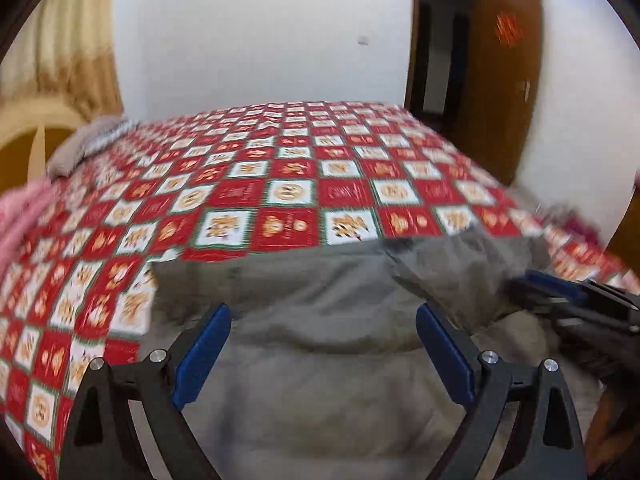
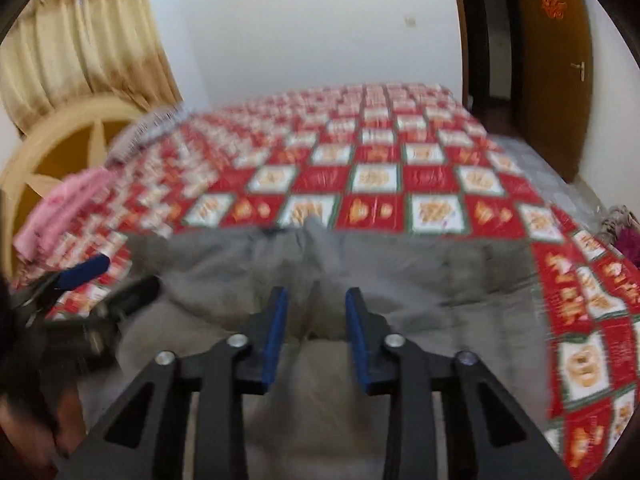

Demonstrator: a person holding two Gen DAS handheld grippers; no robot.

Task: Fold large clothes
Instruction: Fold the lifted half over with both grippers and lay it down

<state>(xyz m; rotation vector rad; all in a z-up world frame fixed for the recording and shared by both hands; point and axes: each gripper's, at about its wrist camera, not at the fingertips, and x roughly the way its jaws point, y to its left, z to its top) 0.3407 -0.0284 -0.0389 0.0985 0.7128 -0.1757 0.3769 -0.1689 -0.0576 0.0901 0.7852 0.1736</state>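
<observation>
Both tongs hovered over the grey garment point(image 1: 320, 300) spread on the near edge of the bed point(image 1: 288, 184): my left tongs point(image 1: 322, 344) gaped wide, my right tongs point(image 2: 316, 332) stood half apart, gripping nothing. I judged a fold just begun; next, each needed to pinch an edge.

Checkered bedspread point(image 1: 280, 168); pink cloth point(image 2: 76, 200); curtain point(image 2: 80, 40); brown door point(image 2: 560, 60).
</observation>
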